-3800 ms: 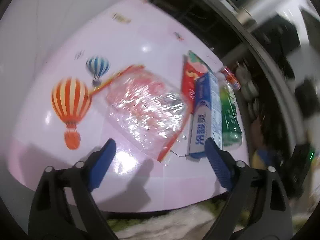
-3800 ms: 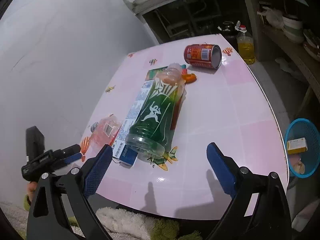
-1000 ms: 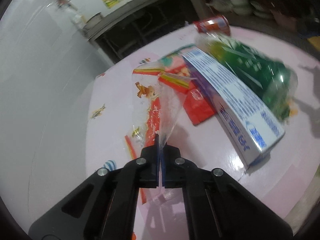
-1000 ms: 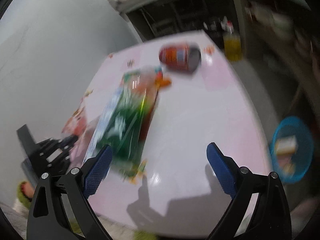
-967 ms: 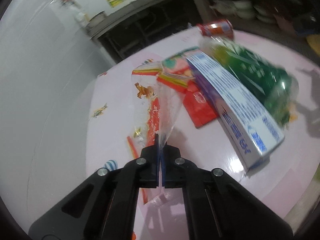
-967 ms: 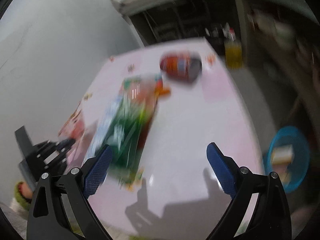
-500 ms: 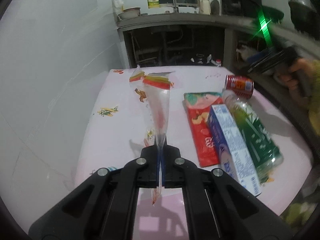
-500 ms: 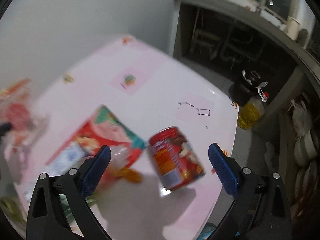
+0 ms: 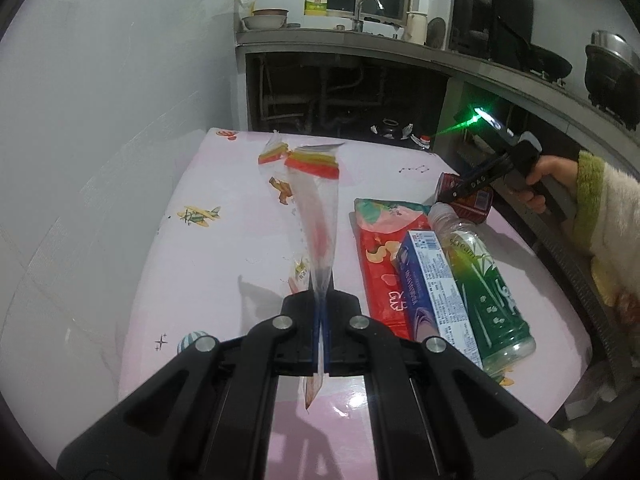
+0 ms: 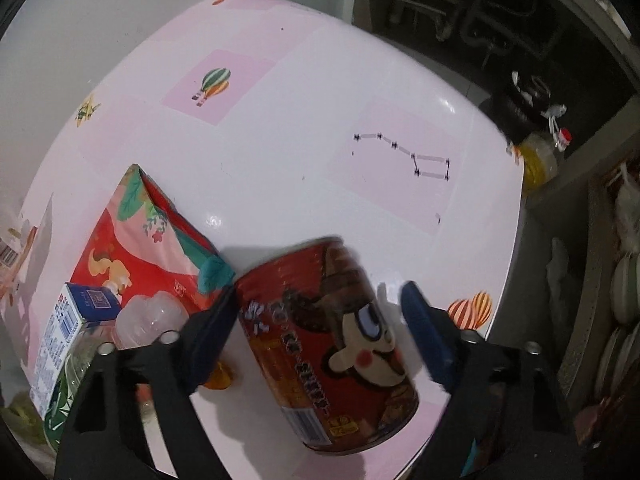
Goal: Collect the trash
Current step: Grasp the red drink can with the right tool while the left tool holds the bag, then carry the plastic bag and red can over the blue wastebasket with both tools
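Note:
My left gripper is shut on the lower edge of a clear plastic bag with a red and yellow strip, and the bag stands up above the pink table. A red can lies on its side between the blue pads of my right gripper. Those jaws are closing: the left pad is at the can and a small gap shows at the right pad. The left wrist view shows this gripper over the can. A red snack packet, a blue-white box and a green bottle lie side by side.
A person's hand and a fuzzy sleeve hold the right gripper. A yellow oil bottle stands on the floor past the table's far corner. A kitchen counter runs behind, and stacked bowls fill a shelf at the right.
My right gripper swung from the near side of the table to the red can, came down around it and narrowed. My left gripper lifted the bag and rolled level.

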`<state>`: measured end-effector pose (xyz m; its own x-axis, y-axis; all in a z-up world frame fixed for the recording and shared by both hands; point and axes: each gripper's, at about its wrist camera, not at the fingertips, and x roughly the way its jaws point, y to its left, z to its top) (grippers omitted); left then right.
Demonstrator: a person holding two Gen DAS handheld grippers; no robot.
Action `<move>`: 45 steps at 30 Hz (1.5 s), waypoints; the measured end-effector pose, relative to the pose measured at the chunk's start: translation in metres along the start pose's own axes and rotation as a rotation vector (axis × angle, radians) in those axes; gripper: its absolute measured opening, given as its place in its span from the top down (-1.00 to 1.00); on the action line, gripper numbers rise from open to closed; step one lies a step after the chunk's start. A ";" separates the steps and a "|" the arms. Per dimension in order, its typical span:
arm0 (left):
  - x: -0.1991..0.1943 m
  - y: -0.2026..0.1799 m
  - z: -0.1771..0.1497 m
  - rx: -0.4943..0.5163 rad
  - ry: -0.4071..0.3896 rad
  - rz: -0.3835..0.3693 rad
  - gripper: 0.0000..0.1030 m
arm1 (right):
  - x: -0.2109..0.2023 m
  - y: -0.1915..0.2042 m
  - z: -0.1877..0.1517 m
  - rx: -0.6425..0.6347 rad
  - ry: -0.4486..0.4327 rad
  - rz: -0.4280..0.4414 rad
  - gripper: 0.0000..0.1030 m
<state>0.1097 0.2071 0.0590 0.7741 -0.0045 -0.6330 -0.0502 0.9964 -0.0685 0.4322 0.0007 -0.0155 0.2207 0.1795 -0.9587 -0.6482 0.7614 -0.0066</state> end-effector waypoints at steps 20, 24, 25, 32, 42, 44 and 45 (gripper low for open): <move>-0.039 -0.045 0.023 0.069 -0.120 -0.195 1.00 | -0.118 -0.046 -0.168 0.477 -0.424 0.080 -0.33; -0.042 -0.076 0.042 0.107 -0.145 -0.301 1.00 | -0.169 -0.062 -0.230 0.595 -0.543 0.025 -0.33; -0.041 -0.087 0.047 0.119 -0.147 -0.334 1.00 | -0.186 -0.066 -0.254 0.640 -0.578 0.001 -0.33; -0.024 -0.173 0.073 0.204 -0.083 -0.567 1.00 | -0.217 -0.076 -0.372 0.862 -0.618 -0.141 -0.33; 0.053 -0.355 0.057 0.299 0.321 -0.815 1.00 | -0.148 -0.095 -0.512 1.240 -0.533 -0.129 -0.33; 0.073 -0.392 0.040 0.327 0.397 -0.810 1.00 | -0.129 -0.102 -0.530 1.309 -0.530 -0.105 -0.33; 0.080 -0.406 0.033 0.344 0.423 -0.805 1.00 | -0.120 -0.104 -0.538 1.337 -0.528 -0.094 -0.33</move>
<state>0.2131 -0.1950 0.0619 0.2020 -0.6584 -0.7251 0.6339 0.6522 -0.4156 0.0812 -0.4355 -0.0524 0.6545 0.0772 -0.7521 0.4744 0.7327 0.4880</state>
